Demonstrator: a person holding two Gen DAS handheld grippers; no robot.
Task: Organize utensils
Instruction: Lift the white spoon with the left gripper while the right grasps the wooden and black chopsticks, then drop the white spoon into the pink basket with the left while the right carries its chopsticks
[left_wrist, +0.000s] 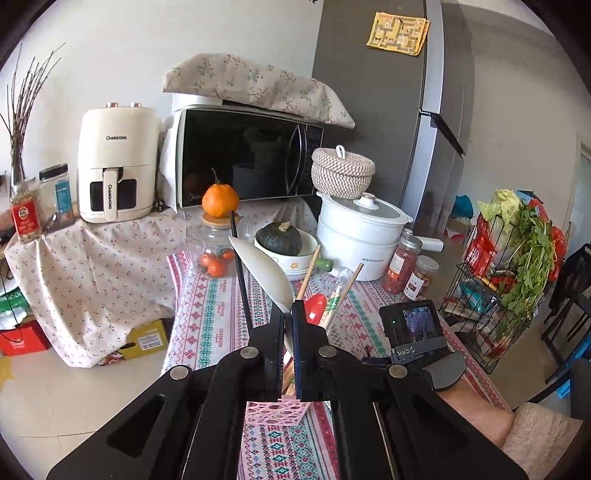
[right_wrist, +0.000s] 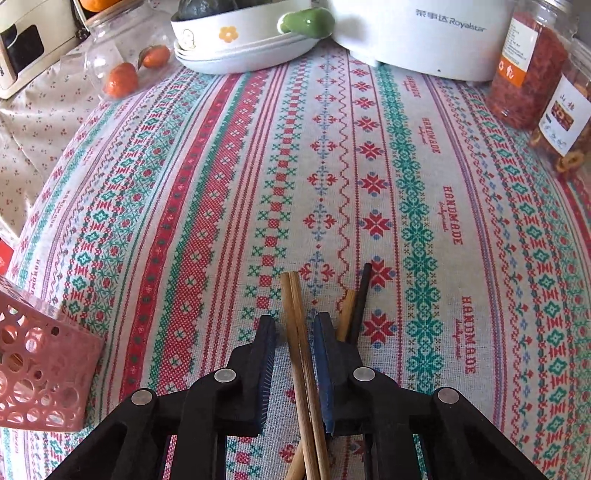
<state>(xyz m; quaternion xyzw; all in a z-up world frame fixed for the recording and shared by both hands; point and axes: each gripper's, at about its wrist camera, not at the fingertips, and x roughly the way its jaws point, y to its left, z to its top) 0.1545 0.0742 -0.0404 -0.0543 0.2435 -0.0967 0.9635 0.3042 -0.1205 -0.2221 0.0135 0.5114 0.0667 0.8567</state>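
My left gripper (left_wrist: 287, 314) is shut on a white spoon (left_wrist: 264, 271), held upright over the pink perforated utensil holder (left_wrist: 277, 413). Wooden chopsticks (left_wrist: 308, 275), a black chopstick (left_wrist: 240, 273) and a red spoon (left_wrist: 316, 308) stand in the holder. My right gripper (right_wrist: 293, 325) is open low over the patterned tablecloth (right_wrist: 221, 184), its fingers on either side of a pair of wooden chopsticks (right_wrist: 299, 332) lying on the cloth. Another wooden chopstick (right_wrist: 346, 314) and a black chopstick (right_wrist: 360, 301) lie just right of its right finger. The pink holder's corner (right_wrist: 40, 365) shows at the left.
At the table's far end stand a white bowl with a green squash (left_wrist: 284, 245), a white electric pot (left_wrist: 358, 236), a glass jar of oranges (left_wrist: 214, 251) and two snack jars (right_wrist: 532, 70). Microwave (left_wrist: 247, 155), air fryer (left_wrist: 116, 166) behind. A wire vegetable rack (left_wrist: 506, 280) stands at the right.
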